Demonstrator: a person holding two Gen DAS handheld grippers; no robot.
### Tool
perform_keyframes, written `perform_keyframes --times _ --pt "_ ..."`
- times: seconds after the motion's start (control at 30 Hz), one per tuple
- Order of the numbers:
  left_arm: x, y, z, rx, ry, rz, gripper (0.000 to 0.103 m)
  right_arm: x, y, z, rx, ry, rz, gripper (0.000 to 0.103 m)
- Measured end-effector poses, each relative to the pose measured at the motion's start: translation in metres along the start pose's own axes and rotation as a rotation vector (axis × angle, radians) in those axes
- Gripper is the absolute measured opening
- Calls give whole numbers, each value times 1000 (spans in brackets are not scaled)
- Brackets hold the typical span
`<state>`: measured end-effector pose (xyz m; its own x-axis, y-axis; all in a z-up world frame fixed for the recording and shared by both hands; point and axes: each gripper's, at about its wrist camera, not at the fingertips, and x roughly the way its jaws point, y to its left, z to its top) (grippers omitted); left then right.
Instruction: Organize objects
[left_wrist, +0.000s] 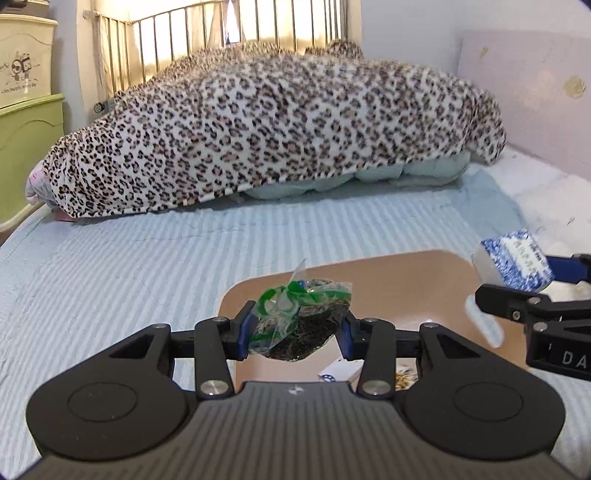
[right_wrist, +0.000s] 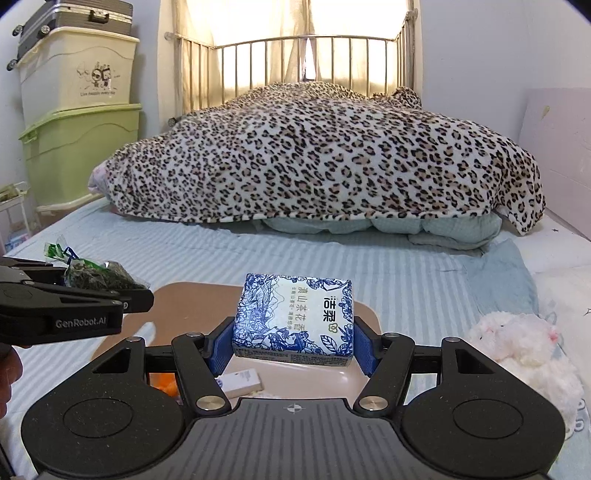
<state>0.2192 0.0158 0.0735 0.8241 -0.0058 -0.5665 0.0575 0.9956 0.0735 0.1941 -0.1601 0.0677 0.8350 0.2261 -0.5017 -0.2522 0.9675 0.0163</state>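
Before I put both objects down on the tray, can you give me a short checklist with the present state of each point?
1. Left hand-held gripper shut on the plastic bag: ok.
2. Right hand-held gripper shut on the tissue pack: ok.
3. Both objects above the tray: ok.
4. Free tray surface below: cannot tell; a small white box lies there.
5. Grippers apart from each other: ok.

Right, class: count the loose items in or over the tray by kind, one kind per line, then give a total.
Clear bag of dark dried stuff, held by the left gripper: 1
Blue-and-white tissue pack, held by the right gripper: 1
Small white box lying in the tray: 1
Total: 3
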Motion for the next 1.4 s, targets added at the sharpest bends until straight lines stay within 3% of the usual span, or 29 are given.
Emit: perform_keyframes --times 0.37,0.6,0.7,0.77,0.83,1.13,1.4 --pt "84 -3 -14 -10 246 34 45 66 4 -14 -60 146 -50 62" --pt "103 0 -31 -8 375 29 47 97 13 -26 -125 274 -76 62" --pt "100 3 -32 -27 381 16 49 100 13 -31 -121 301 -73 68" --pt "95 3 -30 -39 374 -1 56 96 14 -32 -126 296 -72 71" --pt "88 0 -27 -37 350 24 77 90 14 -30 -131 287 -81 80" --pt "47 2 -16 -51 268 31 77 39 6 -19 -84 213 -78 93" --pt "-4 -2 -27 -37 202 18 77 -8 8 -26 -29 178 -61 94"
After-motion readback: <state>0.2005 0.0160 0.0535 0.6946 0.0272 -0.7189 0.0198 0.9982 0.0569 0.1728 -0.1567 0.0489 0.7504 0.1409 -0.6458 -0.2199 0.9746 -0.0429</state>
